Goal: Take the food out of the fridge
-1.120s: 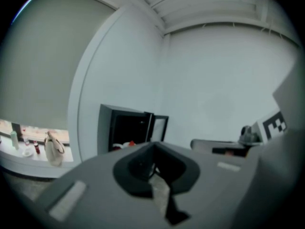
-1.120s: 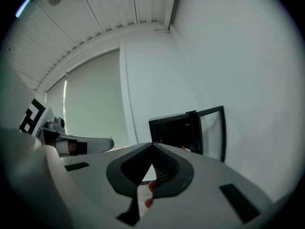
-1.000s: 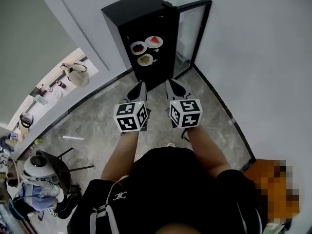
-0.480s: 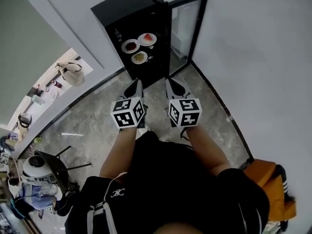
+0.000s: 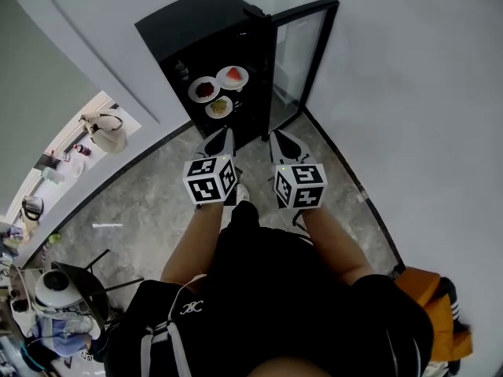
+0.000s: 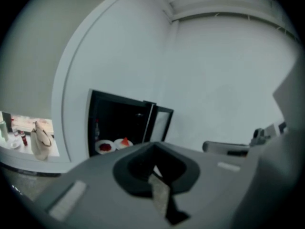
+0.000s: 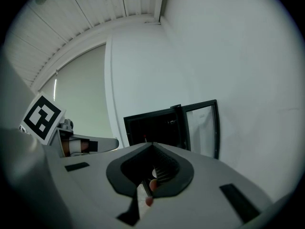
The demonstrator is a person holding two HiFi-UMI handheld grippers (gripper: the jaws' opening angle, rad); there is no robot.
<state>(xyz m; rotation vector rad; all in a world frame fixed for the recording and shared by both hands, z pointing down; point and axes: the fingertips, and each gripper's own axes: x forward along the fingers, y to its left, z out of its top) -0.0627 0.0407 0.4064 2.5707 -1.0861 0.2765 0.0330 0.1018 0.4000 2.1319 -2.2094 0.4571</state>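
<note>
Inside the black fridge [image 5: 196, 30], set against the wall with its glass door [image 5: 302, 49] swung open, three plates of food [image 5: 206, 89] sit close together. The food is too small to name: red on two plates, a yellowish heap on the third. The fridge's lower front is partly covered by the left gripper [image 5: 225, 140]. It and the right gripper [image 5: 279, 141] are short of the opening, fingers pressed together on nothing. A handbag [image 5: 104, 130] sits well off left.

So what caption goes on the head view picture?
Left gripper and right gripper, both shut, face the open fridge holding three plates.
</note>
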